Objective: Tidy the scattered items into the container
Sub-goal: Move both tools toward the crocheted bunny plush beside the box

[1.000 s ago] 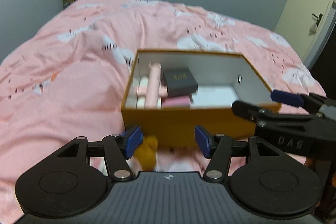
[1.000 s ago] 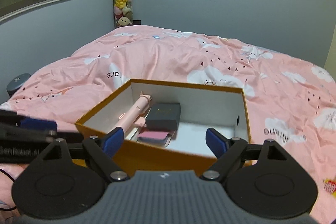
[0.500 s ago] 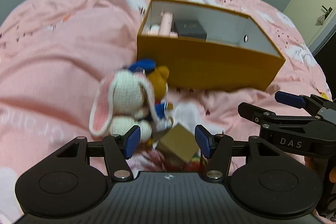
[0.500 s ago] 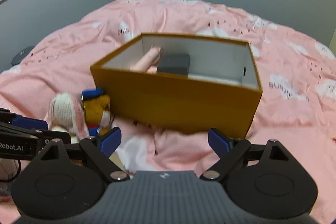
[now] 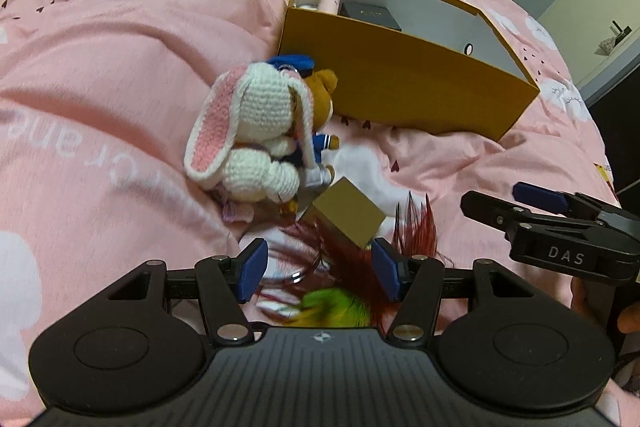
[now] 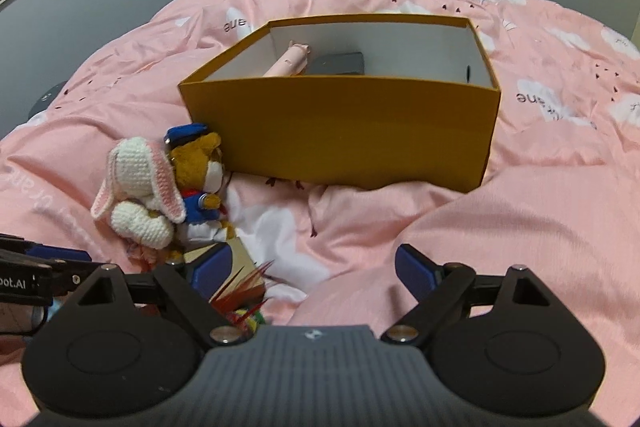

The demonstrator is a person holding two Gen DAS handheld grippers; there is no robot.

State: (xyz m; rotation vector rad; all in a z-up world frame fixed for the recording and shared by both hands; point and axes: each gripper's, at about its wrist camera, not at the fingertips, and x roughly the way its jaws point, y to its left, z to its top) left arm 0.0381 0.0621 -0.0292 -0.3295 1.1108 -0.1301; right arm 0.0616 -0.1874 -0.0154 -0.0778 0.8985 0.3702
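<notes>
The bed point(image 6: 540, 211), under a pink quilt, carries everything. The box point(image 6: 344, 135) sits open-topped near its middle, so things can be dropped straight in; a pink tube point(image 6: 288, 61) and a dark case point(image 6: 340, 63) already lie at its far-left corner. The strays cluster off the box's near-left corner: a bunny point(image 5: 256, 131) leaning on a bear point(image 6: 200, 167), then a small carton point(image 5: 346, 215), then a red-and-green feathery toy point(image 5: 340, 267) nearest the cameras. The left gripper point(image 5: 318, 273) tilts down over that toy, jaws apart on either side without pressing, likely lining up a pick. The right gripper point(image 6: 310, 273), having just narrowed a little, gapes over bare quilt, holding nothing.
</notes>
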